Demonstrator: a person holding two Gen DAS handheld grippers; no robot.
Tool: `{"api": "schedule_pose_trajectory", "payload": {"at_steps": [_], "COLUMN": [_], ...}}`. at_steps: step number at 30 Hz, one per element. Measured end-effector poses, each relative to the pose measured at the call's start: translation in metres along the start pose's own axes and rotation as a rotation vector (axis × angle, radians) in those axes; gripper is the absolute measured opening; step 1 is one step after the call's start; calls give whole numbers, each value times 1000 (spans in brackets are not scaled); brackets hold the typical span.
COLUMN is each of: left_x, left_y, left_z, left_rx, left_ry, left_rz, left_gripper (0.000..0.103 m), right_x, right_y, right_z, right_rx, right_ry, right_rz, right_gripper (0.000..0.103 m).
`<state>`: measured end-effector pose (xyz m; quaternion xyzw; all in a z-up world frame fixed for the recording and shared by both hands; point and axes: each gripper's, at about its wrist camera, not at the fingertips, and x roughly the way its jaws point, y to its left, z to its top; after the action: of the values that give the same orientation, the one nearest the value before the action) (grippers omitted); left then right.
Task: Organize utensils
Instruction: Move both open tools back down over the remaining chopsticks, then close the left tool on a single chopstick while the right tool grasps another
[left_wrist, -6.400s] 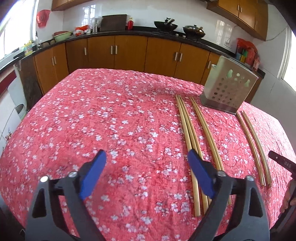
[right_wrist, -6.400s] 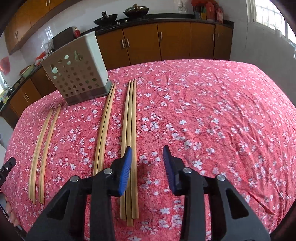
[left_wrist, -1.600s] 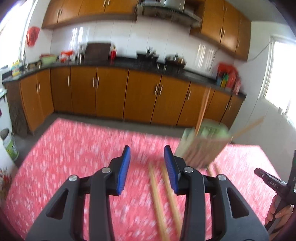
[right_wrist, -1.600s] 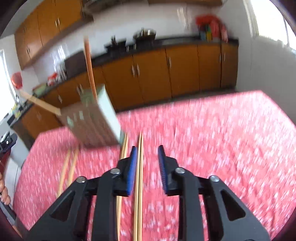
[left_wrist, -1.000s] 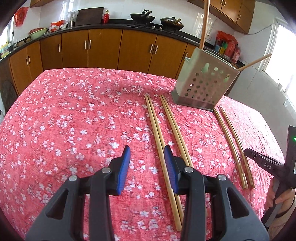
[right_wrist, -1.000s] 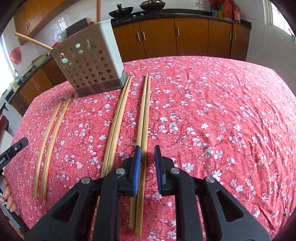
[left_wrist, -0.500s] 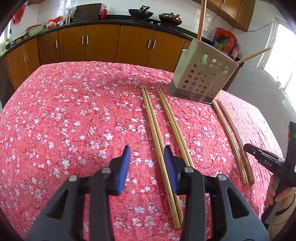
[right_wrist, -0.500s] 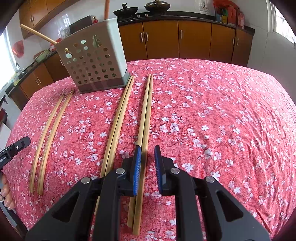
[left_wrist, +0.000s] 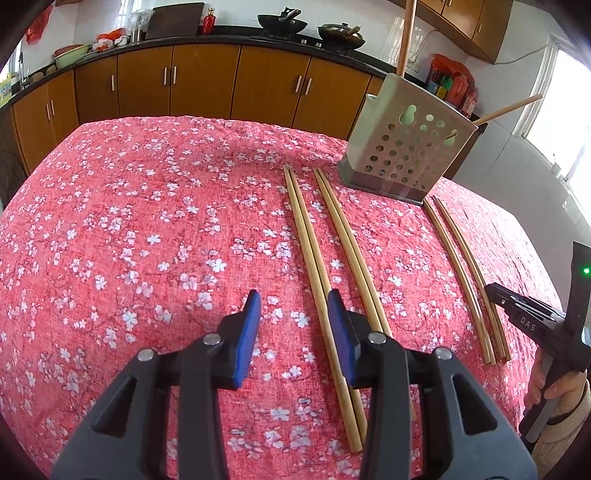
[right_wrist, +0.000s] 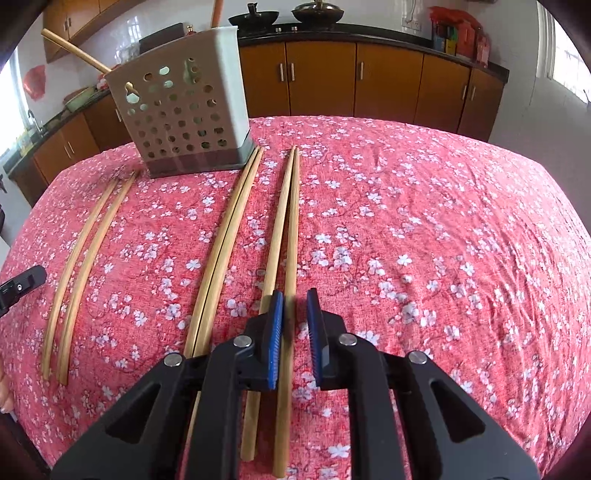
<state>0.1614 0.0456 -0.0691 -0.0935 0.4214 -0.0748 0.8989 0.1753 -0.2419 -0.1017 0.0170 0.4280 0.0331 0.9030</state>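
the right gripper (right_wrist: 294, 299) sits over one chopstick (right_wrist: 291, 236), its pads a little apart, one on each side. the left gripper (left_wrist: 294, 302) is apart, just left of the chopstick pair (left_wrist: 308, 236) on the tabletop (left_wrist: 147, 221).

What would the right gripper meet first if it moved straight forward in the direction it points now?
Most likely the right gripper would meet the chopstick lying lengthwise between its open jaws on the tablecloth. It points down along that stick. How high it hovers above it is unclear.
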Motion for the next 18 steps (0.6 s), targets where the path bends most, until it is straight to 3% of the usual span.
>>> {"api": "schedule_pose_trajectory", "payload": {"at_steps": [6, 10, 18], "left_x": [-1, 2, 11], "left_y": [-4, -11, -15], "left_z": [-3, -7, -7], "left_rx": [22, 52, 81], "left_ry": [13, 33, 43], "left_rz": [-33, -40, 68], "left_gripper": [37, 25, 20], "right_x": [1, 1, 0], "right_y": [-21, -18, -17], "right_z": [0, -1, -1], "right_rx": [82, 65, 57], "right_ry": [-16, -18, -19], "right_rz": [-28, -37, -45], "right_gripper": [8, 8, 8]}}
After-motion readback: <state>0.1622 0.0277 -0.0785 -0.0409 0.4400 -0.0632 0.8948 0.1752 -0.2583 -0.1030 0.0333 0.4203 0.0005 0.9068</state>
